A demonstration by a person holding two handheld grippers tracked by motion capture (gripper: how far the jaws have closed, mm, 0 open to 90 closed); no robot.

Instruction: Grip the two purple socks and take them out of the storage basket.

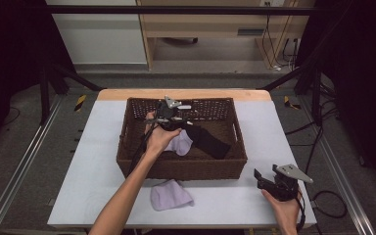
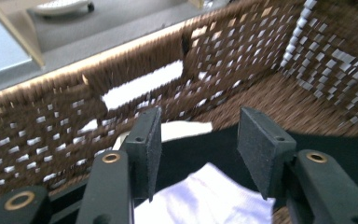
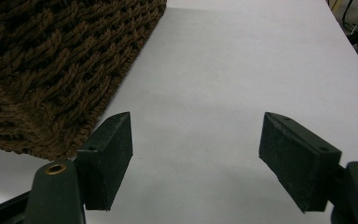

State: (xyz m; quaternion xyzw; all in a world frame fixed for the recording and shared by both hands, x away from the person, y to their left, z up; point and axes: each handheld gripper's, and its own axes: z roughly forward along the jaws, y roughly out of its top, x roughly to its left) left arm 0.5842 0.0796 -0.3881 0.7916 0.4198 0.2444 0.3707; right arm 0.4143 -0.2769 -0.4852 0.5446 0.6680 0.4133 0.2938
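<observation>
A brown wicker basket [image 1: 181,168] stands mid-table. Inside it lie a black sock [image 1: 210,142] and a lavender sock [image 1: 182,143]. My left gripper [image 1: 170,113] hovers inside the basket near its back wall, open, with nothing between its pads. In the left gripper view its jaws stand apart over the black sock [image 2: 200,149] and the pale sock [image 2: 205,196]. Another lavender sock [image 1: 170,196] lies on the table in front of the basket. My right gripper [image 1: 266,175] is held open above the table off the basket's front right corner [image 3: 51,70].
The white table surface [image 3: 223,70] lies beneath the right gripper [image 3: 196,135]. The basket's woven back wall [image 2: 51,130] rises just ahead of the left gripper [image 2: 198,126]. Dark frame posts and cables stand around the table.
</observation>
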